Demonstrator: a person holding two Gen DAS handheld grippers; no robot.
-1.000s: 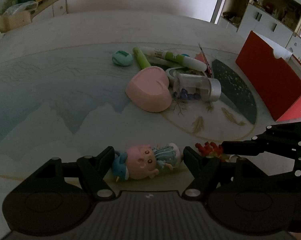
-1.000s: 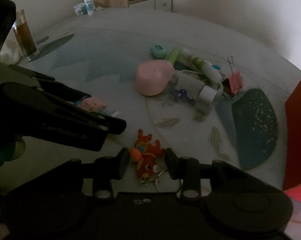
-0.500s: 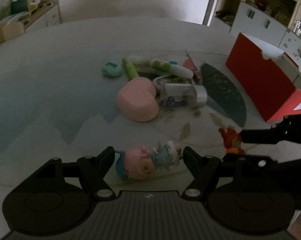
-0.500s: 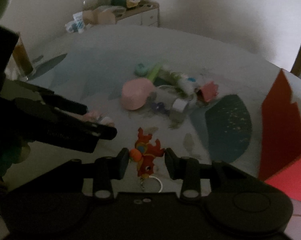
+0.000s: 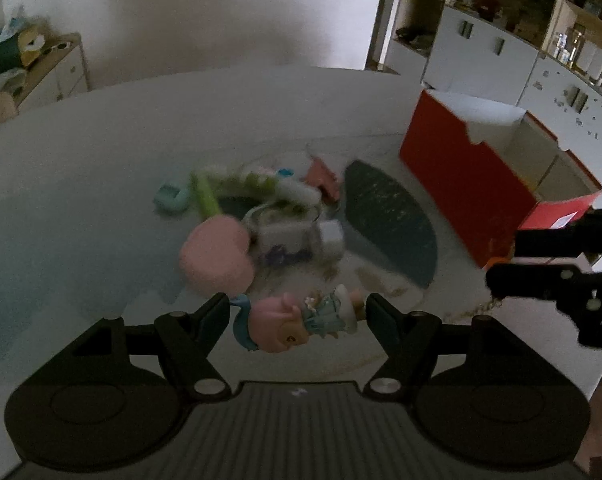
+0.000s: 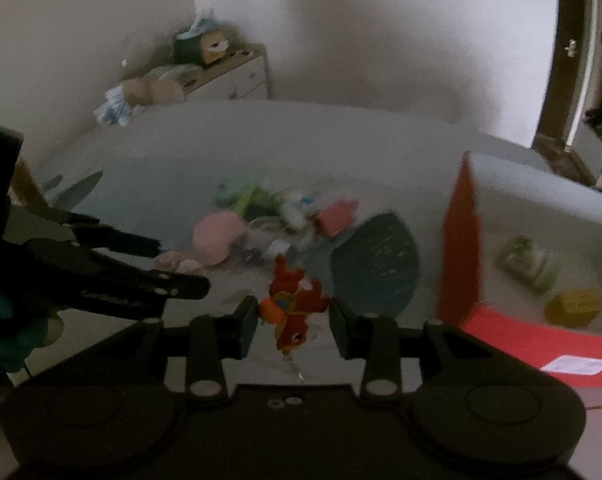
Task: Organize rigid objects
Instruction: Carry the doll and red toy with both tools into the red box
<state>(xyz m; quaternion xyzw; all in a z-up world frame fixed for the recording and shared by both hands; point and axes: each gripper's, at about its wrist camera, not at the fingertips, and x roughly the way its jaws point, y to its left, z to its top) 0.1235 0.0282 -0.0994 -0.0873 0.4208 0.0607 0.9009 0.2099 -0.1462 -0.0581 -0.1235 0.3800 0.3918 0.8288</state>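
My left gripper has its fingers clamped on the pink doll; my right gripper pinches the red toy. Both hang low in frame, lifted off the surface. Swinging toward the red box at right could shake either loose.

Dim, grainy indoor light; the pile of toys mid-table is smeared by motion blur, and fisheye bends the table's edges
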